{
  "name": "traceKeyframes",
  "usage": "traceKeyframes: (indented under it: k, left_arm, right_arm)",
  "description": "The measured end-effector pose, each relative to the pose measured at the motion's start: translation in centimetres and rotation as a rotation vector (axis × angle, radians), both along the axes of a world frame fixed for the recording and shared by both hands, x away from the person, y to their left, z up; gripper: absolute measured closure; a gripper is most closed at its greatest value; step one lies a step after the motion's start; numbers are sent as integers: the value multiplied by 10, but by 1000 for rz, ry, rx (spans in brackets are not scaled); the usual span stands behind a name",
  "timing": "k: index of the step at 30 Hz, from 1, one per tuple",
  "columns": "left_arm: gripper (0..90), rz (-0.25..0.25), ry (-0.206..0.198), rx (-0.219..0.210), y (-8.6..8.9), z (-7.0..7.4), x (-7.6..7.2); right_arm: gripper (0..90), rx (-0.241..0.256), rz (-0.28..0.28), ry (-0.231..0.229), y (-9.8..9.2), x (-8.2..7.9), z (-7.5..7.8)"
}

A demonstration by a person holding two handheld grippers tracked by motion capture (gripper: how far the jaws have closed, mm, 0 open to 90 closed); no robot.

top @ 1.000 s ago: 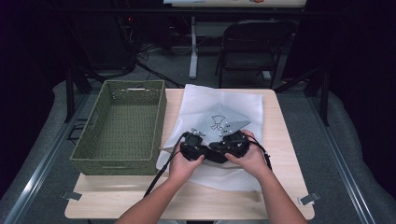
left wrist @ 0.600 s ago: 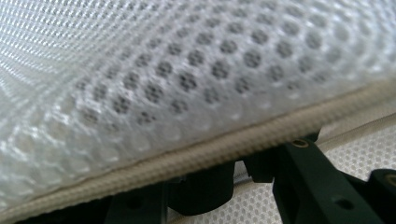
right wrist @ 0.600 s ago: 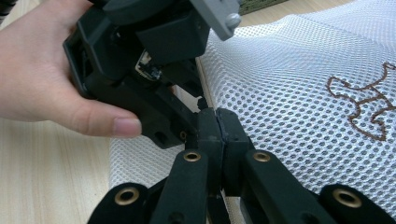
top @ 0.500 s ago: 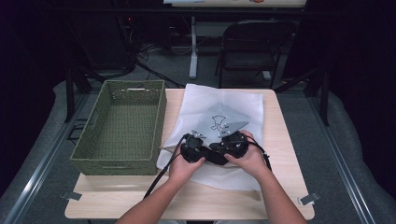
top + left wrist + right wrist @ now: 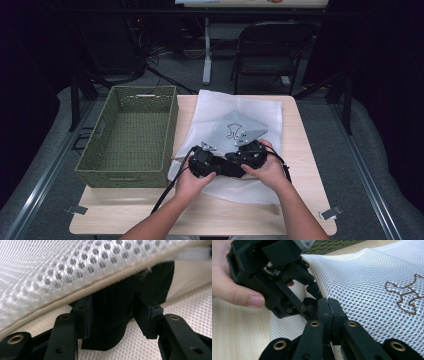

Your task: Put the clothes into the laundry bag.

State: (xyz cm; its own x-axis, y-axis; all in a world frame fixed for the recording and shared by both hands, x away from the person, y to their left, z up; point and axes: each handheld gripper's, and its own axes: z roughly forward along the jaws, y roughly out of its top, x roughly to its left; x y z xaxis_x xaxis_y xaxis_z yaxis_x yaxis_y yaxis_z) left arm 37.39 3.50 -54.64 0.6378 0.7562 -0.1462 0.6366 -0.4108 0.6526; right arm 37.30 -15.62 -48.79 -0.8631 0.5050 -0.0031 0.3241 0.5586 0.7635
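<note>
Lying at centre frame on the table (image 5: 305, 150), the white mesh bag (image 5: 240, 112) (beige-edged) has its near hem between the right gripper (image 5: 328, 306) jaws, closed; the left gripper (image 5: 112, 312) jaws stand apart beneath it.

high: overhead, facing forward-down | gripper views: close-up | shared: mesh bag (image 5: 235, 125)

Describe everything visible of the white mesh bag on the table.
The white mesh bag with beige edge binding lies mostly flat on the wooden table, right of the green woven basket. A brown embroidered motif marks its top. The right hand-held gripper is shut on its near edge; the left hand-held gripper is open under a lifted layer.
</note>
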Motion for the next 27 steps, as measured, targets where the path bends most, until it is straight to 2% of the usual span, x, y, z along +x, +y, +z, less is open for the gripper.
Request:
traceKeyframes:
  k: [3,13,15,17,23,27]
  left_arm:
    - [516,-2,3,-11,4,-1,-4]
    - [534,-4,25,20,6,-17,-6]
    - [565,1,34,17,6,-19,-5]
    - [614,-6,27,27,6,-20,-4]
    - [764,-5,29,12,4,-21,-4]
    - [813,1,19,12,3,-20,-3]
  right_arm:
    - [896,0,0,1,0,0,0]
    - [896,-8,3,1,1,0,-1]
    - [896,-12,5,0,2,-1,-1]
    - [896,-12,6,0,2,0,-1]
    - [896,-12,4,2,2,-1,-1]
    - [897,-14,6,1,2,-1,-1]
